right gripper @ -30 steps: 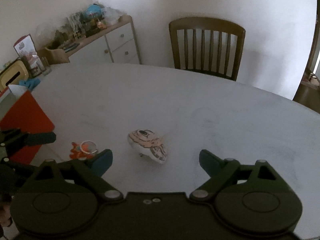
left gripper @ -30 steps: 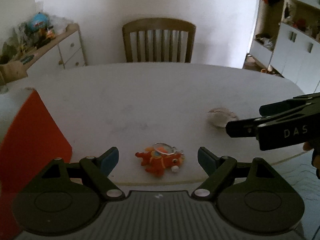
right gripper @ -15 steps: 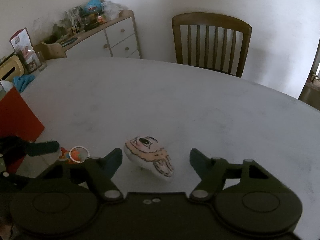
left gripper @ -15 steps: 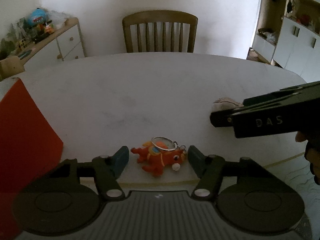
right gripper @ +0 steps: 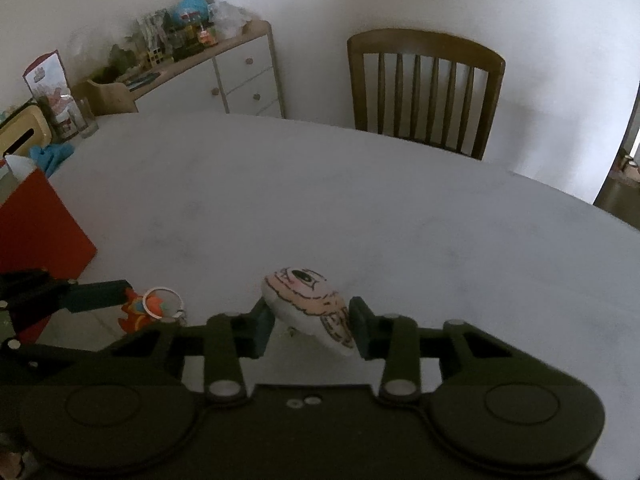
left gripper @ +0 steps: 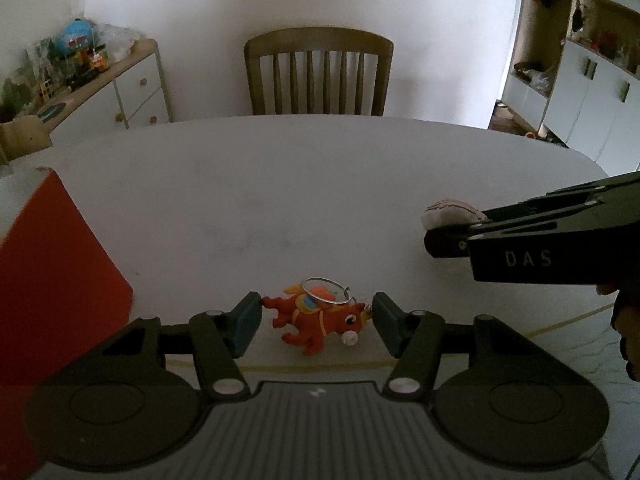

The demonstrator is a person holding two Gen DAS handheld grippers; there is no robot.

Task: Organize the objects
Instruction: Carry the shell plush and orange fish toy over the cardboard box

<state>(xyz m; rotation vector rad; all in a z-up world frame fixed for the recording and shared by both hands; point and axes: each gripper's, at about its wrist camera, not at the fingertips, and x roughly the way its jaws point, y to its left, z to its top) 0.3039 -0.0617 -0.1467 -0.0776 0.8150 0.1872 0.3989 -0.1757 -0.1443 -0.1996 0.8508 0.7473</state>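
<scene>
Left wrist: my left claw (left gripper: 316, 324) brackets a glossy orange horse (left gripper: 318, 316) with a wire ring, pads touching both ends, on the matte white surface (left gripper: 280, 184).

Right wrist: right claw (right gripper: 310, 326) level, clenched on a soft rounded plush (right gripper: 310, 308).

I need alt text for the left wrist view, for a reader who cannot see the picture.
The left gripper brackets a small orange horse keychain lying near the front edge of a white oval table, with its blue pads at the toy's two ends. The right gripper reaches in from the right at a pale plush toy.
</scene>
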